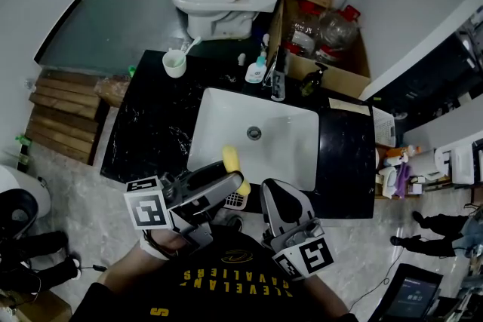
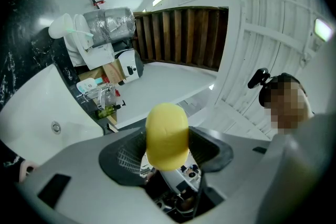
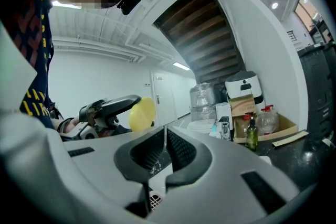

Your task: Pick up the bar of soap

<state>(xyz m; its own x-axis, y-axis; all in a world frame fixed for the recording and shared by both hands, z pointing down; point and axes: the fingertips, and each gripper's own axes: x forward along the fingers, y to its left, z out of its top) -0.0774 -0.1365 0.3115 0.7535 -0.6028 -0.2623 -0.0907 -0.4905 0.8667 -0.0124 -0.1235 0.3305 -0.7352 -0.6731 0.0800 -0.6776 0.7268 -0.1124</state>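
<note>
soap bar [image 2: 167,136], yellow and rounded, stands clamped between the two jaws of the left hand-held gripper [image 2: 167,150], one dark ribbed pad pressing on each side of it. its upper end rises above the jaws in the middle of the left gripper view. in the head view the soap bar [image 1: 230,157] sits at lower centre, held at the tip of the left hand-held gripper [image 1: 235,176], over the near rim of the sink [image 1: 226,113] and clear of the basin floor. the right gripper view shows the same soap bar [image 3: 142,113] at centre left, off the bench and pinched in the left hand-held gripper [image 3: 113,107].

the right hand-held gripper [image 3: 164,152] has its jaws brought together with nothing between them. in the head view the right hand-held gripper [image 1: 270,189] lies just to the right of the soap, near the sink's front edge.

the white sink is set into the black bench [image 1: 151,124]; only its drain [image 1: 254,133] shows in the basin. a pale cup [image 1: 174,64] stands on the bench at upper left of the sink with a toothbrush [image 1: 191,46] leaning out of it. behind the sink, at upper right, an open cardboard box [image 1: 343,79] holds clear plastic bottles [image 1: 332,30] with red caps.
</note>
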